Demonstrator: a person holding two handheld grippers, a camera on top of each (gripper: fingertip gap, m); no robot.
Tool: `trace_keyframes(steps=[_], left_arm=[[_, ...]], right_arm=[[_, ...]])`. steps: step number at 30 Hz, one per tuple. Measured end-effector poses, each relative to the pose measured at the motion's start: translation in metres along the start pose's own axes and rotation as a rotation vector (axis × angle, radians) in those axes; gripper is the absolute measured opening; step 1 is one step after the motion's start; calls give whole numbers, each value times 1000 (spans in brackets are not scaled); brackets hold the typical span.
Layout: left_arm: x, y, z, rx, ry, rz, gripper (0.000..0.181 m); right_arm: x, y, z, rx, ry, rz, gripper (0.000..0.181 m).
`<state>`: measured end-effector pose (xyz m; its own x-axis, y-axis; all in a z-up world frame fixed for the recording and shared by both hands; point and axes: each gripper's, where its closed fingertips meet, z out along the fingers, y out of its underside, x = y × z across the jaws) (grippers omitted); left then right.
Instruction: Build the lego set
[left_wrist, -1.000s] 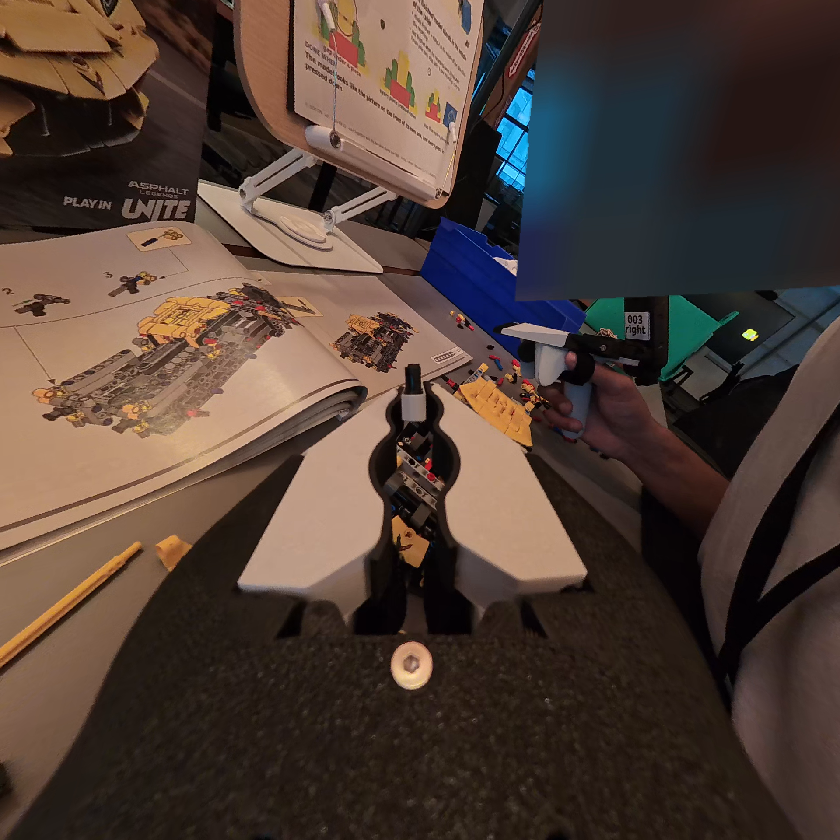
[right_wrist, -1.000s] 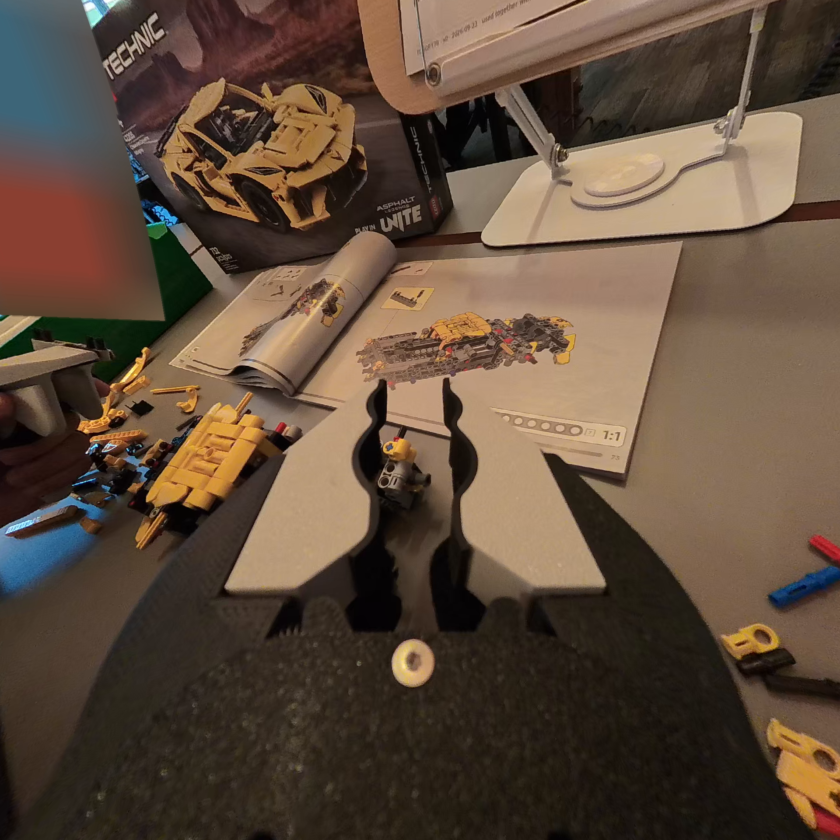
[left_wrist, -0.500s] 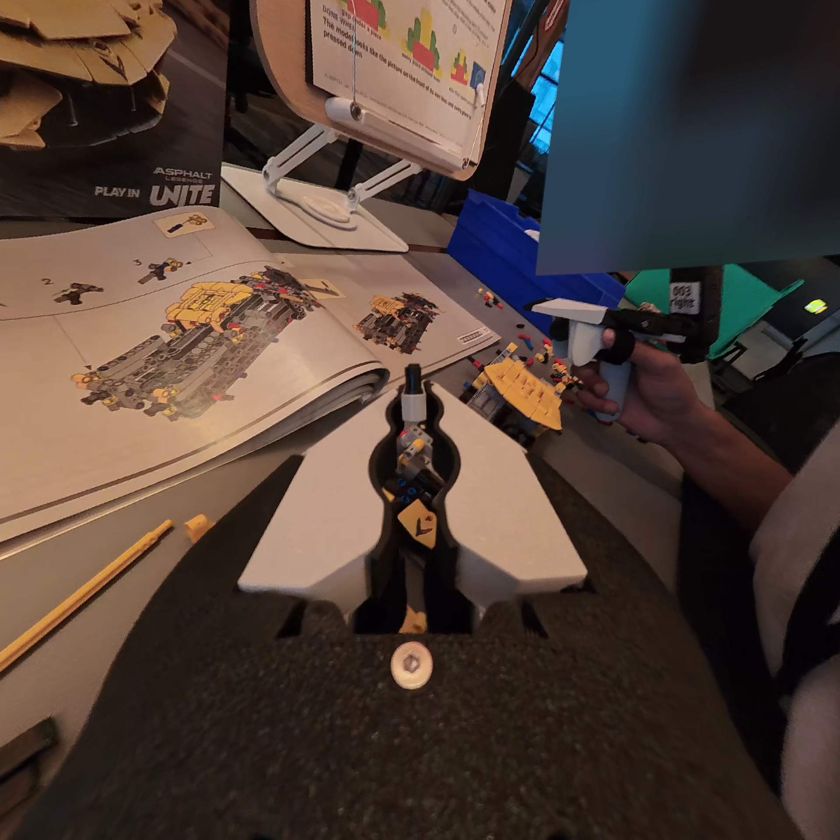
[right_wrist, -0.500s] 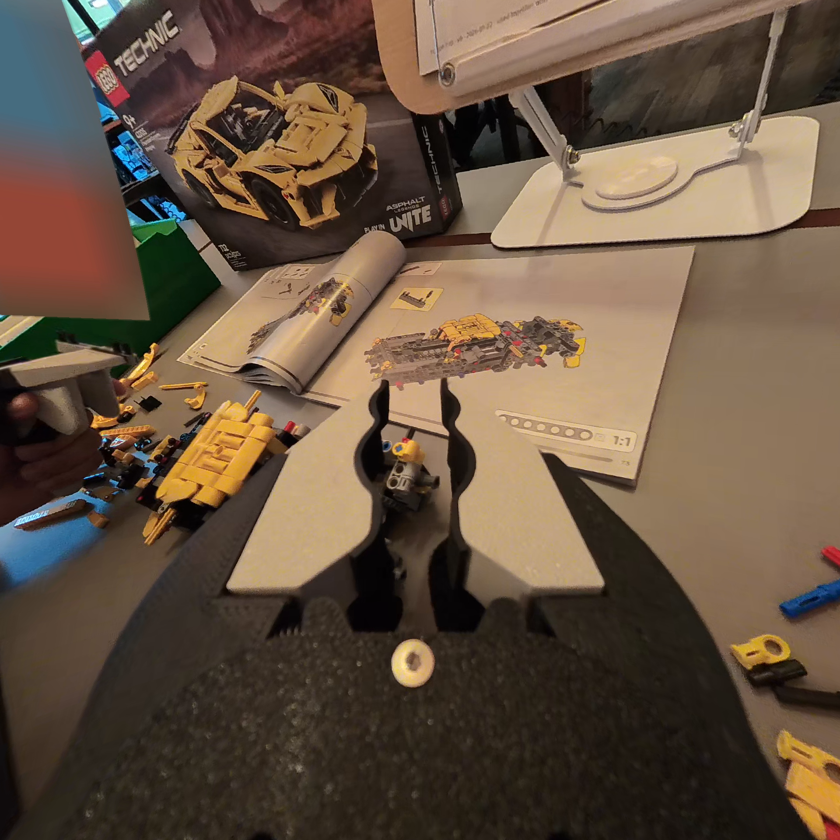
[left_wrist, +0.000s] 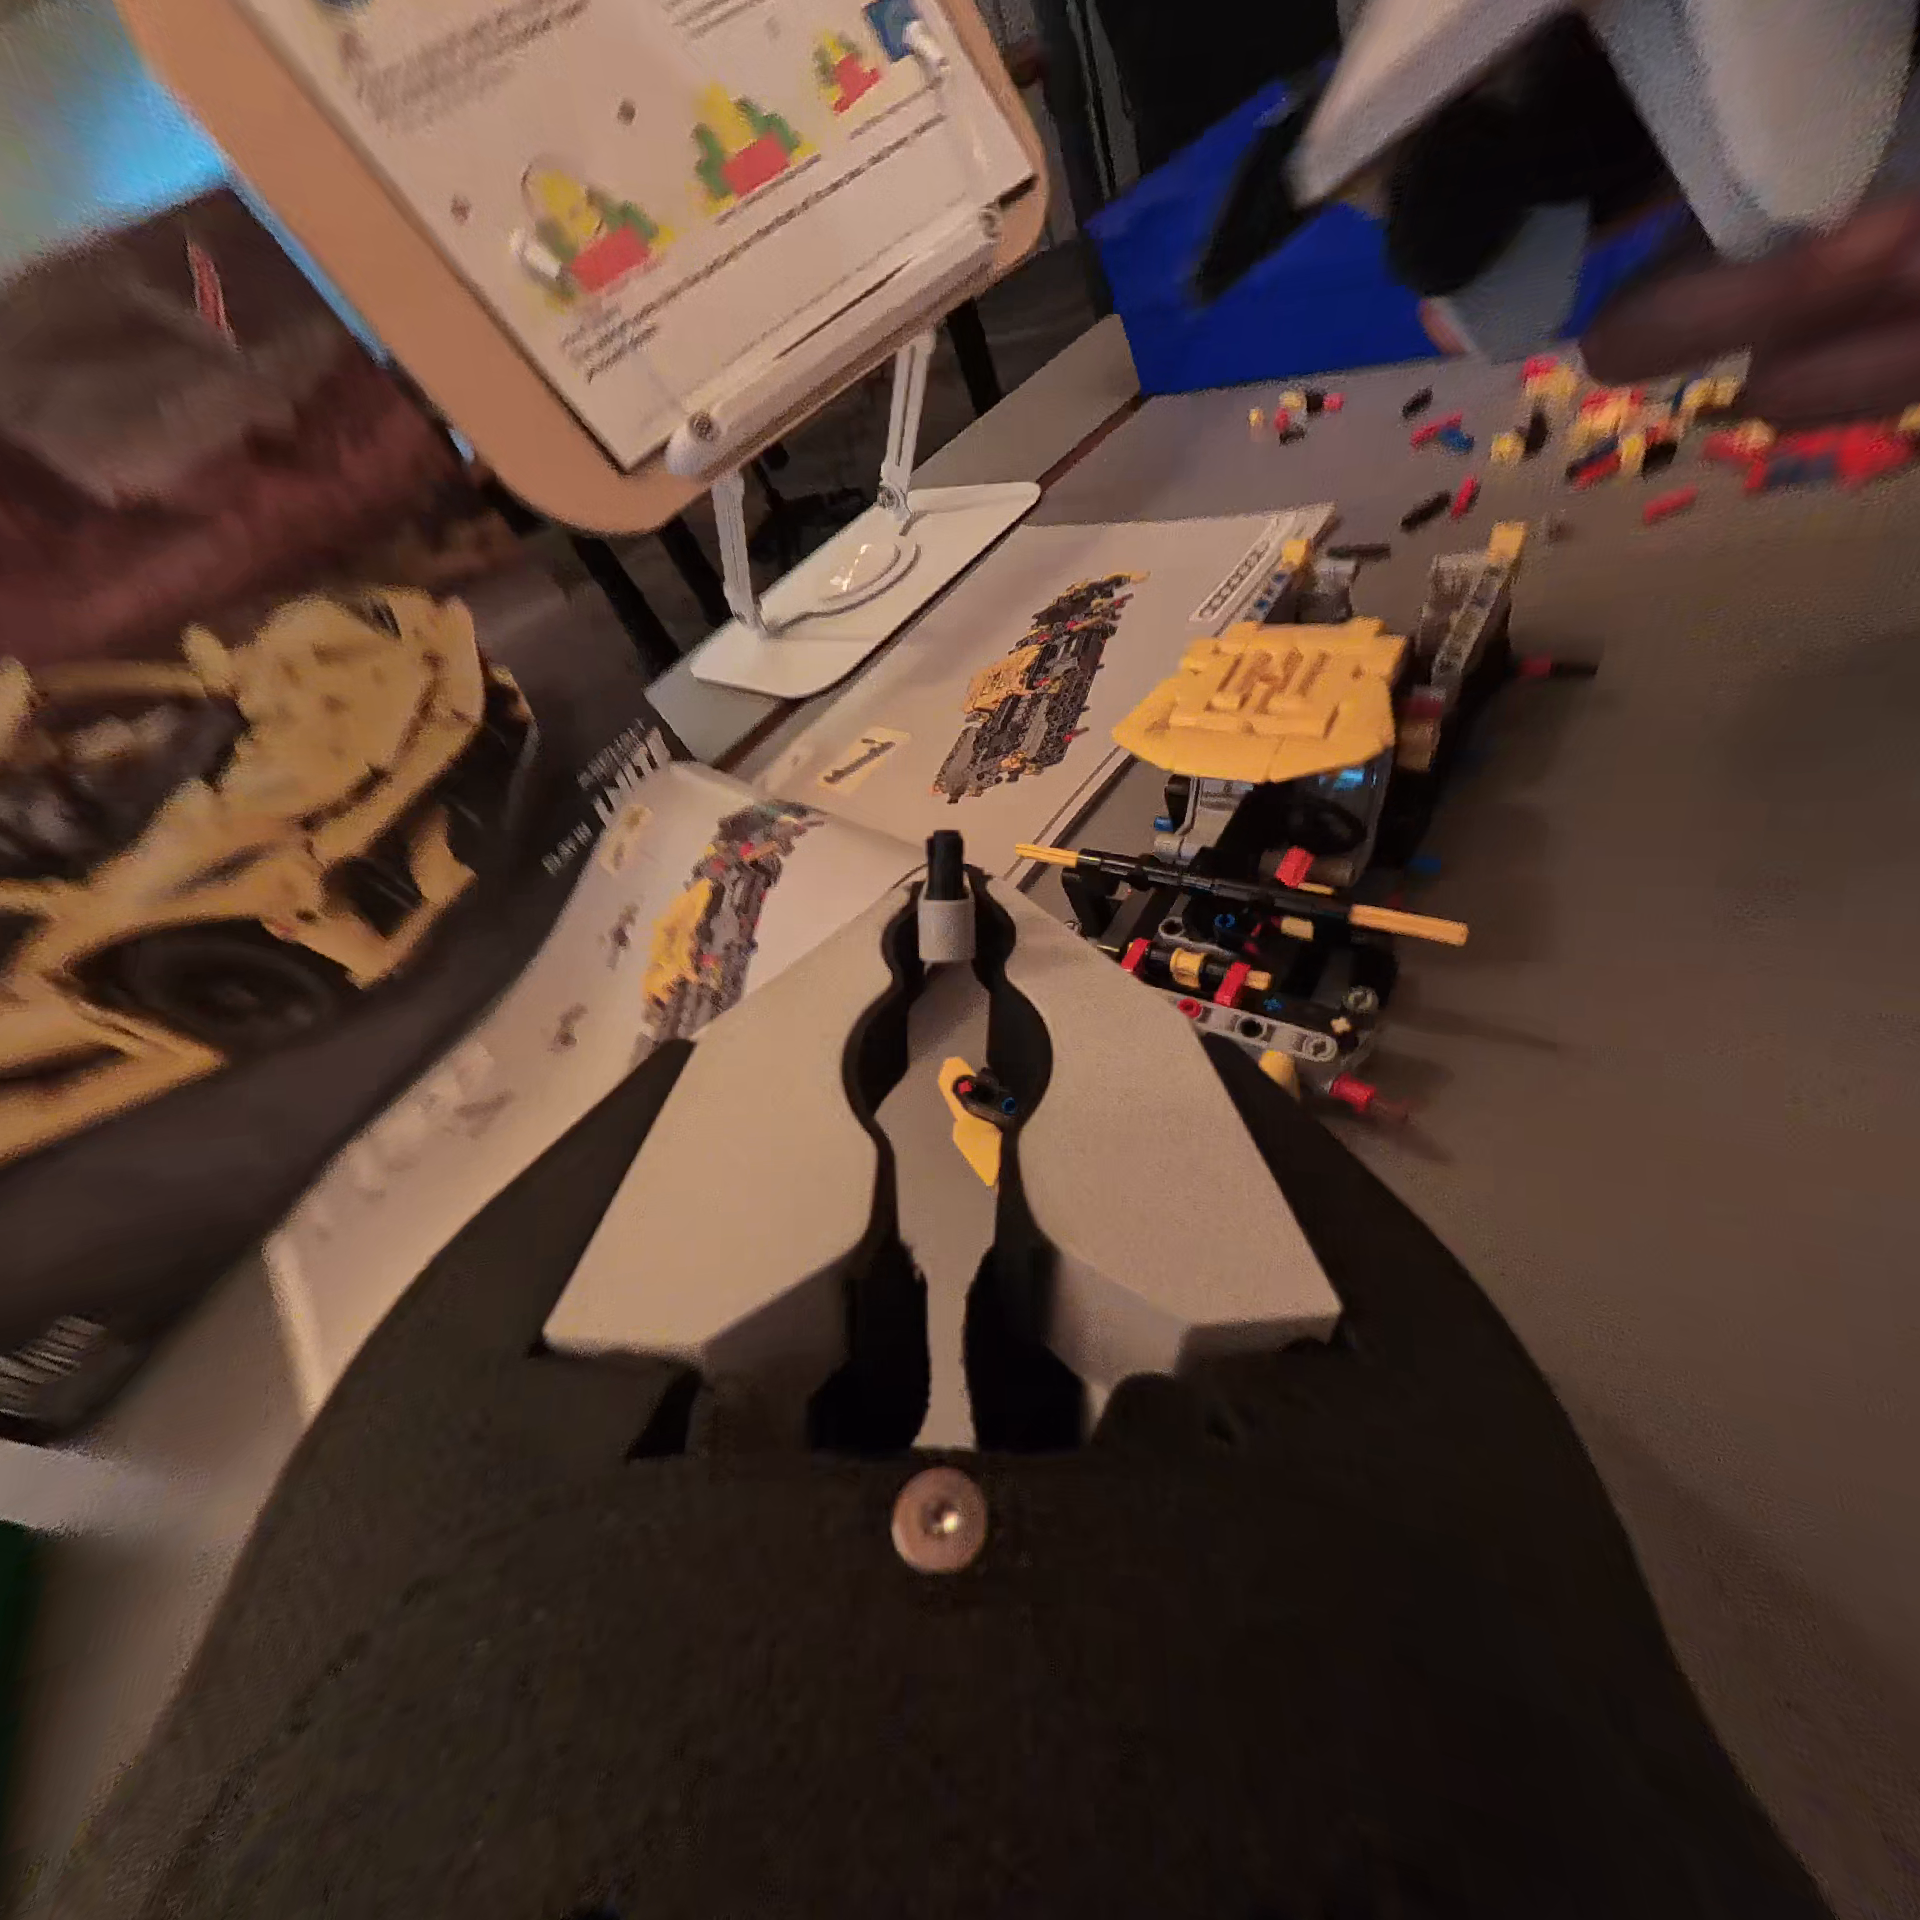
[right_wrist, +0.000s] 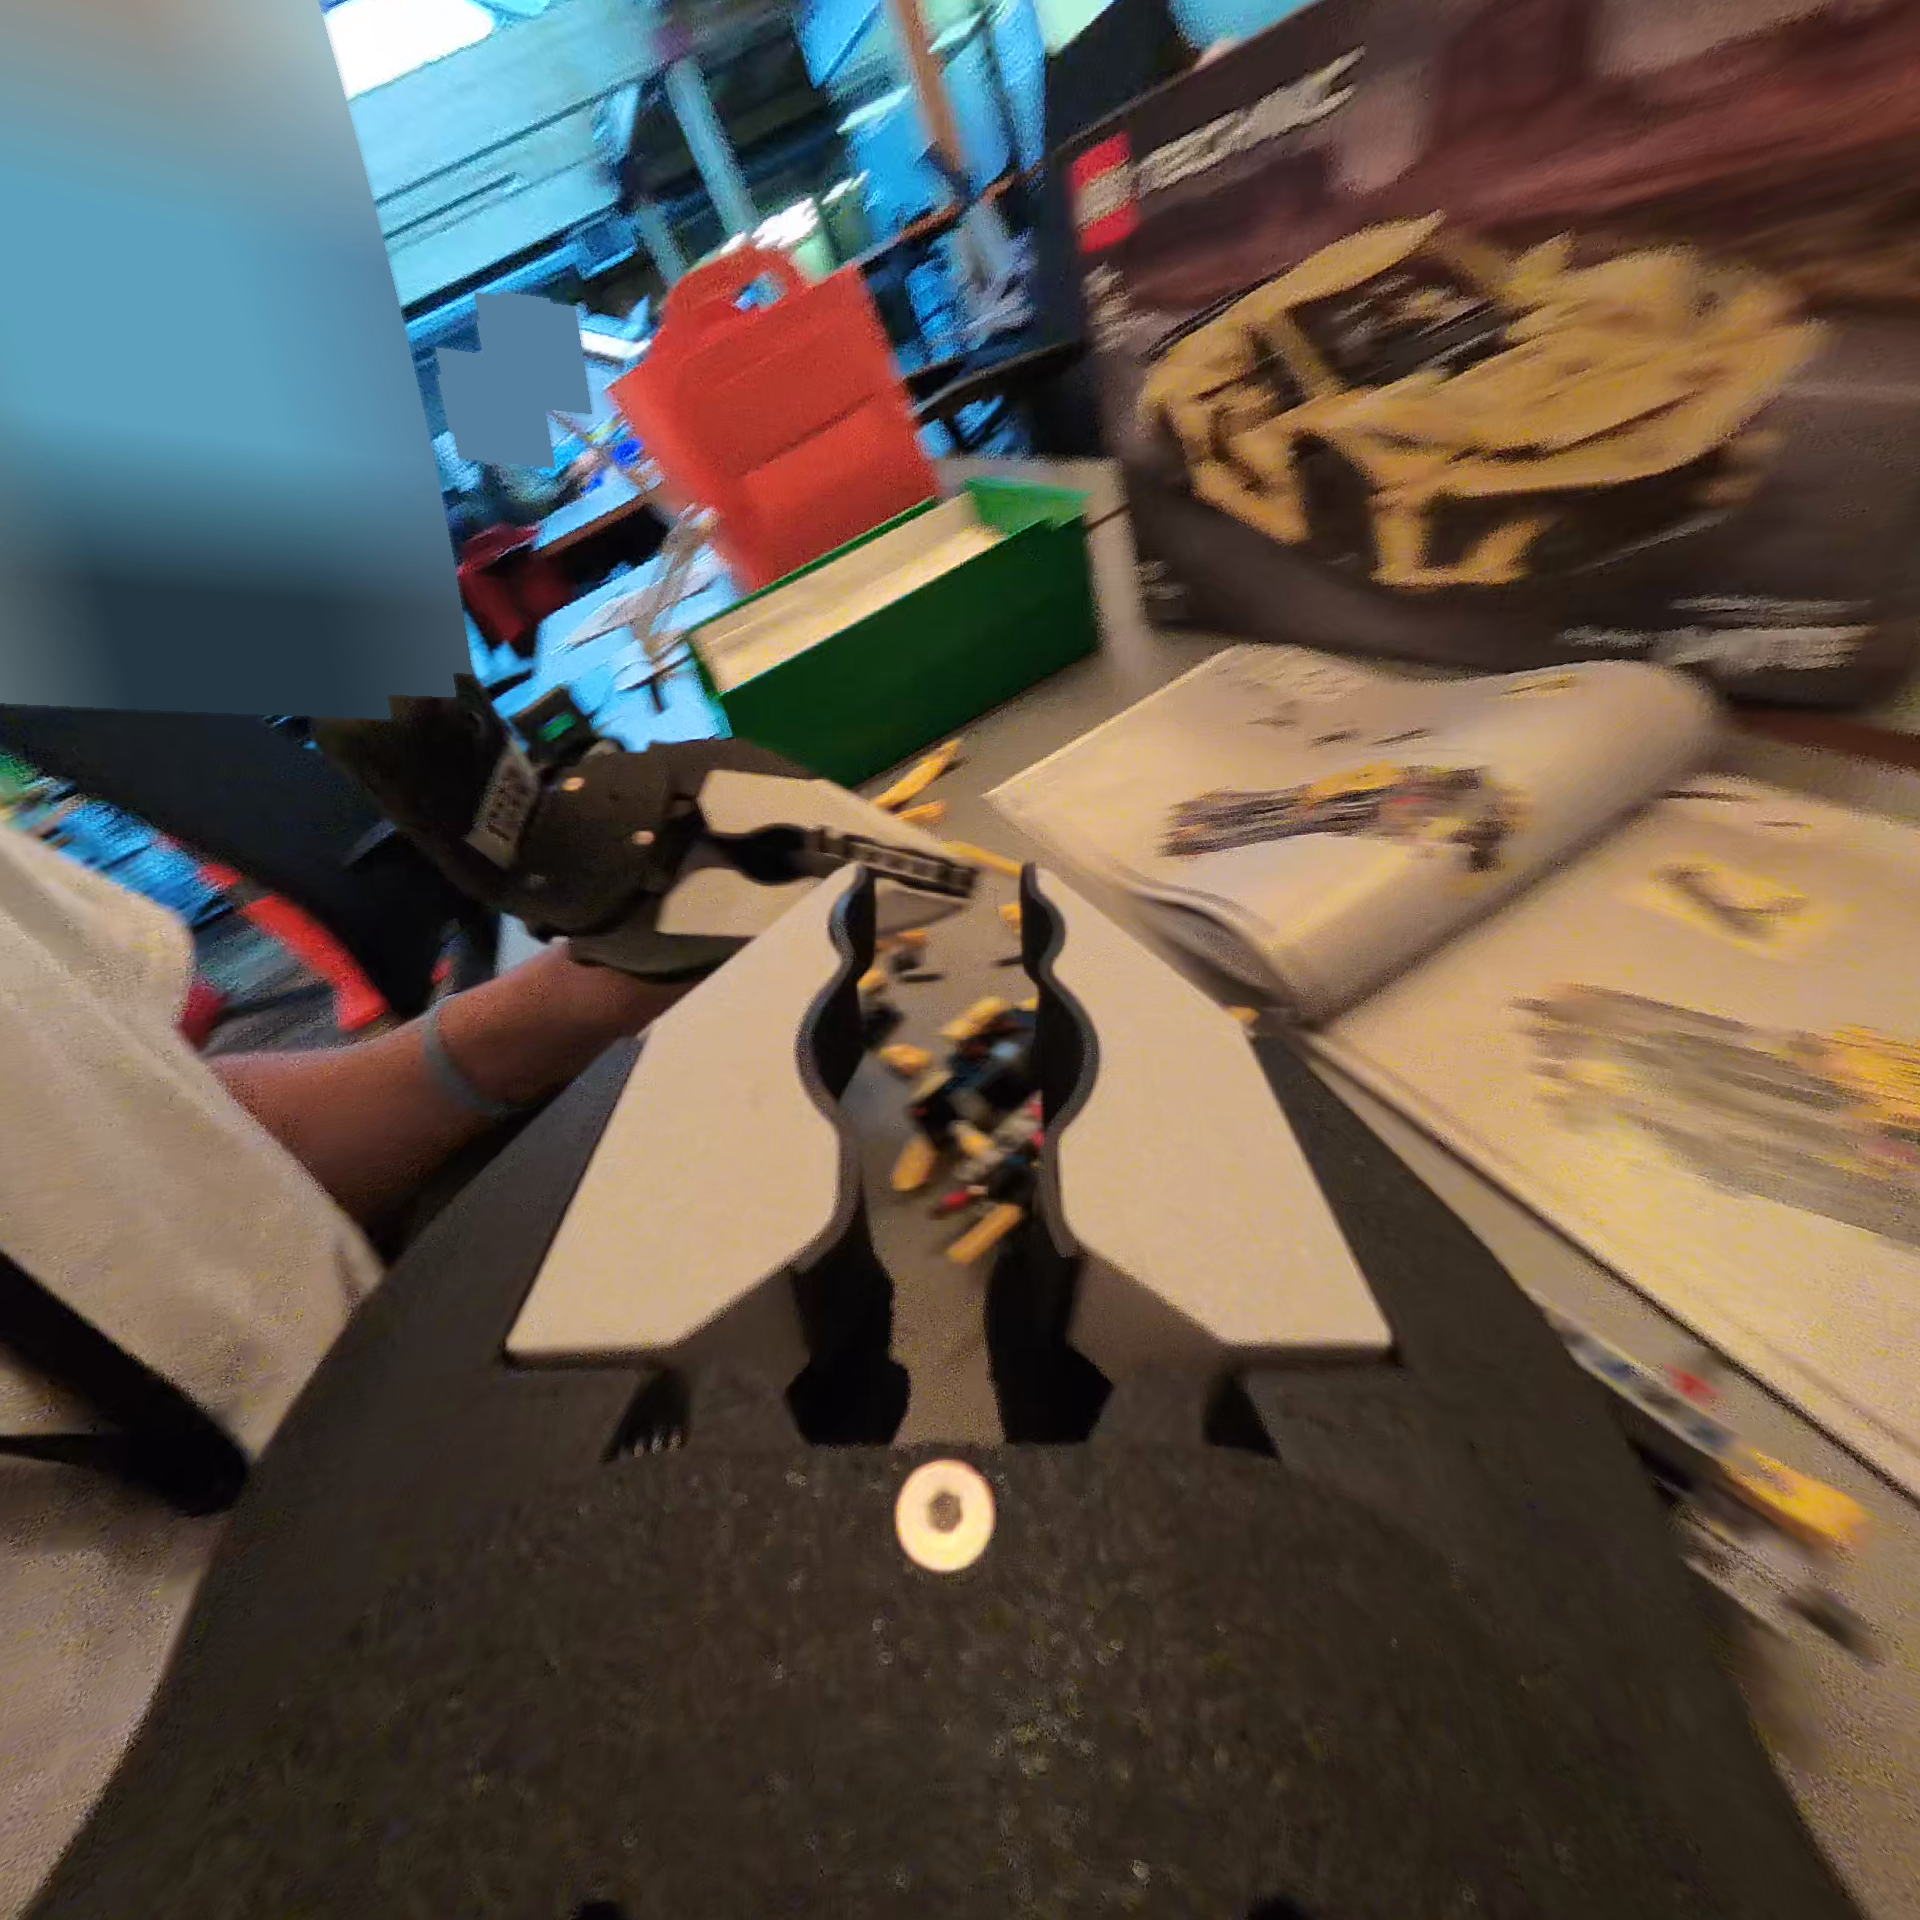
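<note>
Both views are swinging: the yellow car model (left_wrist: 1283, 831) now sits right of centre.
Left gripper (left_wrist: 943, 914) is clamping a grey-and-black pin piece (left_wrist: 943, 894); right gripper (right_wrist: 943, 904) is standing apart above loose bricks (right_wrist: 966, 1101).

grey table (left_wrist: 1714, 1195), open manual (left_wrist: 1091, 665), half-built car (left_wrist: 1268, 831), loose pieces (right_wrist: 966, 1122)

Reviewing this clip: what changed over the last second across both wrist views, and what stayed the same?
Both views swung sharply and are motion-blurred. The left gripper turned toward the partly built yellow car, keeping its grip on the small grey-and-black piece. The right gripper swung left, off the small grey piece, and now faces loose bricks and the other gripper, open and empty. The instruction booklet remains open.
</note>
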<state>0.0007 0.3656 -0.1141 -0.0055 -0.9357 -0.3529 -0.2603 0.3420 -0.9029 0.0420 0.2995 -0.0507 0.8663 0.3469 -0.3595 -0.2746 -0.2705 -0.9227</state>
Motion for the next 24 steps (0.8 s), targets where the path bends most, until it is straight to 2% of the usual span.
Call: trace_keyframes(steps=[3,7,10,12,15,18,21,24], left_arm=[[12,-3,-2,-58,-49,279,7],[4,3,-11,-196,-169,657,7],[6,5,-16,-258,-183,853,7],[9,3,-20,-271,-178,878,7],[15,-2,-25,-291,-155,876,7],[18,-5,-32,-316,-172,907,7],[21,-8,-40,-290,-163,799,9],[25,-14,-47,-233,-135,699,14]], right_arm=[[-28,19,30,-151,-50,-18,29],[-53,39,49,-260,-129,68,33],[-61,46,61,-253,-84,18,33],[-57,48,66,-246,-1,-51,29],[-60,61,70,-306,28,-117,28],[-71,63,70,-302,-9,-125,17],[-80,61,67,-264,-52,-86,16],[-85,57,61,-197,-135,35,16]])
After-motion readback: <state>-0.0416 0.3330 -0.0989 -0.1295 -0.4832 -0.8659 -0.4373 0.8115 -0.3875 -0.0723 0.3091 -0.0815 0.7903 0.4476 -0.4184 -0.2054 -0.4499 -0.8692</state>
